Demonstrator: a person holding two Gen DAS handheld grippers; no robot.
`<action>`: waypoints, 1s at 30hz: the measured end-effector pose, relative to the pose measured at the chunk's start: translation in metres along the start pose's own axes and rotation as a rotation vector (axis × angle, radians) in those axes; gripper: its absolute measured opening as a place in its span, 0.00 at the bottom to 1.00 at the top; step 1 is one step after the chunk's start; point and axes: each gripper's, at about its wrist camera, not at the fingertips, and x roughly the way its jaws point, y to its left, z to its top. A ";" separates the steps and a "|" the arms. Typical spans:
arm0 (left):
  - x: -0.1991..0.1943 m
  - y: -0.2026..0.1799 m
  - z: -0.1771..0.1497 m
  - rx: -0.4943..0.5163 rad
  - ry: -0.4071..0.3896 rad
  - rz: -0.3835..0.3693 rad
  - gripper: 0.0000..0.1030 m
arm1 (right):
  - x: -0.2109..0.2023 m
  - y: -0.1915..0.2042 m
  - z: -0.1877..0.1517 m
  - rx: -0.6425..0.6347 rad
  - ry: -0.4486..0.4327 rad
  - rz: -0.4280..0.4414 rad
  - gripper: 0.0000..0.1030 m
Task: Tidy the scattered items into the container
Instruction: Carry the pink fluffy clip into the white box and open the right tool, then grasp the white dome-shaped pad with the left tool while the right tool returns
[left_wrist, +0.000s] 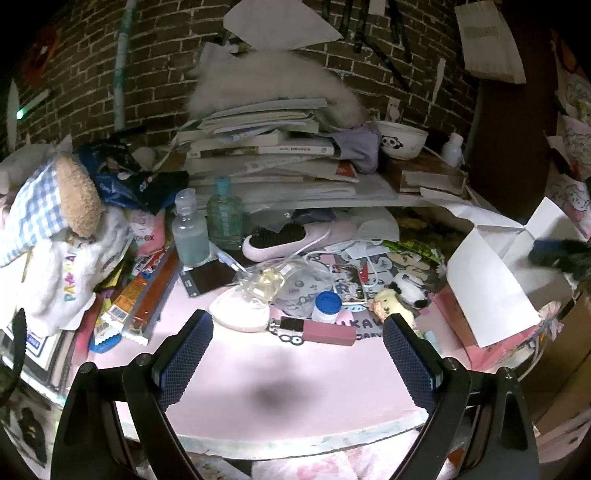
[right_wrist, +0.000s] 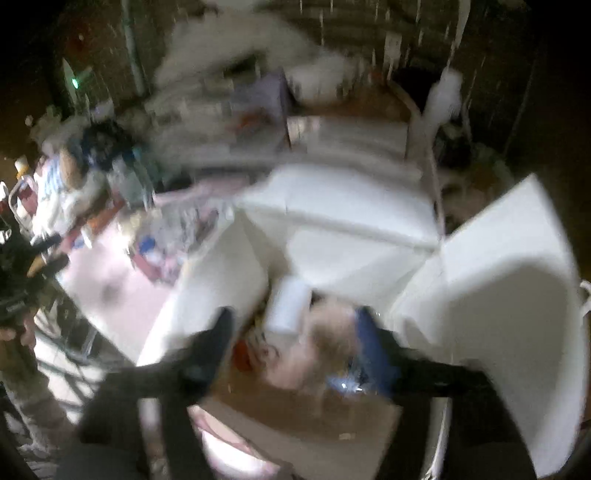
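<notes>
The left gripper hangs over bare pink tabletop, jaws wide apart and empty. Just ahead lies the pink rectangular bar-shaped case, long axis crosswise to the fingers; the left hand is nearer. Farther right, the right gripper, jaws spread, gripping nothing, is inside the open white cardboard box.

A pink table fills the lower middle of the frame, its near part bare. Toward the centre lie a pink case, a blue-capped jar and a hairbrush. Two clear bottles stand centre left, snack packets at left, stacked books behind.
</notes>
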 end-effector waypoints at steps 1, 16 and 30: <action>0.002 0.002 -0.001 -0.005 0.002 0.006 0.89 | -0.008 0.005 0.002 -0.002 -0.049 0.007 0.79; 0.057 0.046 -0.018 -0.086 0.037 0.114 0.89 | 0.011 0.162 -0.017 -0.155 -0.317 0.304 0.86; 0.106 0.049 -0.008 -0.015 0.105 0.108 0.89 | 0.097 0.198 -0.054 -0.191 -0.109 0.319 0.86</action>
